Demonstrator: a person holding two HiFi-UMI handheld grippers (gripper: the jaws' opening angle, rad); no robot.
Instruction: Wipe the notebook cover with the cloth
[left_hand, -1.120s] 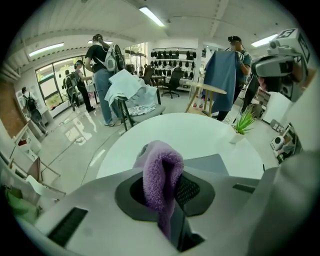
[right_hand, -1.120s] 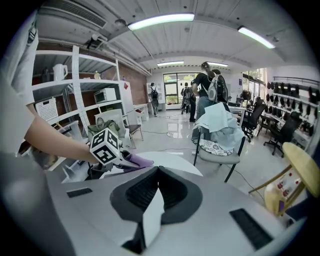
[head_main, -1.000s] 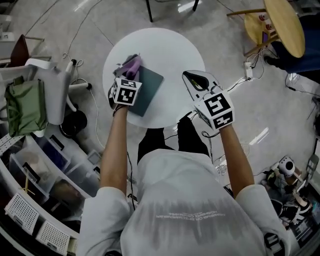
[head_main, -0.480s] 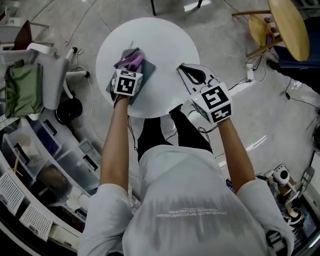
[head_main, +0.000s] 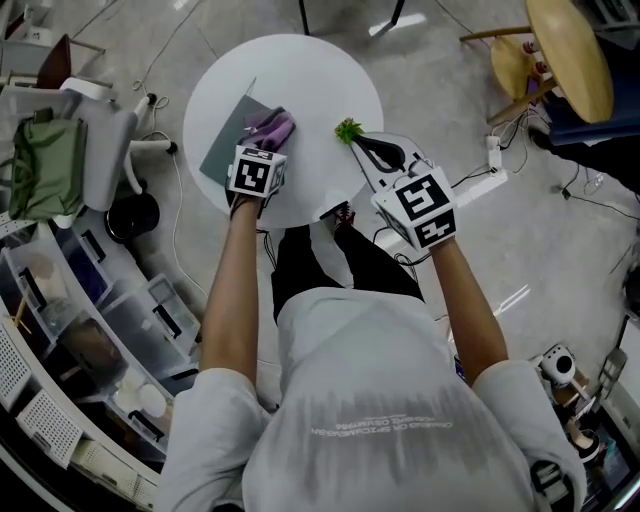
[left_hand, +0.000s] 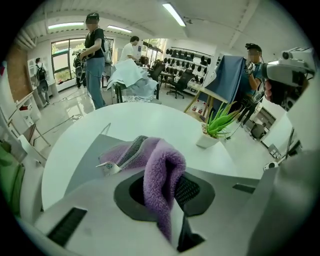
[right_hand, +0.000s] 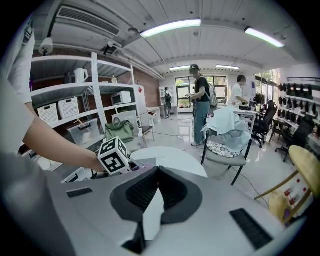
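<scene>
A grey-teal notebook (head_main: 224, 142) lies flat on the round white table (head_main: 300, 75), left of centre. My left gripper (head_main: 270, 134) is shut on a purple cloth (head_main: 269, 126), which rests on the notebook's right edge. In the left gripper view the cloth (left_hand: 161, 169) bulges between the jaws of the left gripper (left_hand: 161, 186) and drapes forward onto the notebook (left_hand: 89, 161). My right gripper (head_main: 372, 146) hovers at the table's right rim, shut with nothing in it. Its own view shows the right gripper (right_hand: 157, 176) pointing across at the left gripper's marker cube (right_hand: 114, 155).
A small green potted plant (head_main: 348, 130) stands on the table just ahead of the right gripper, also seen as the plant (left_hand: 217, 126). A white chair with a green bag (head_main: 45, 165) sits left of the table. Wooden furniture (head_main: 565, 50) is at the far right. People stand in the background.
The left gripper has dragged the cloth across the cover, from the notebook's left side to its right edge. The plant has come into view near the right gripper.
</scene>
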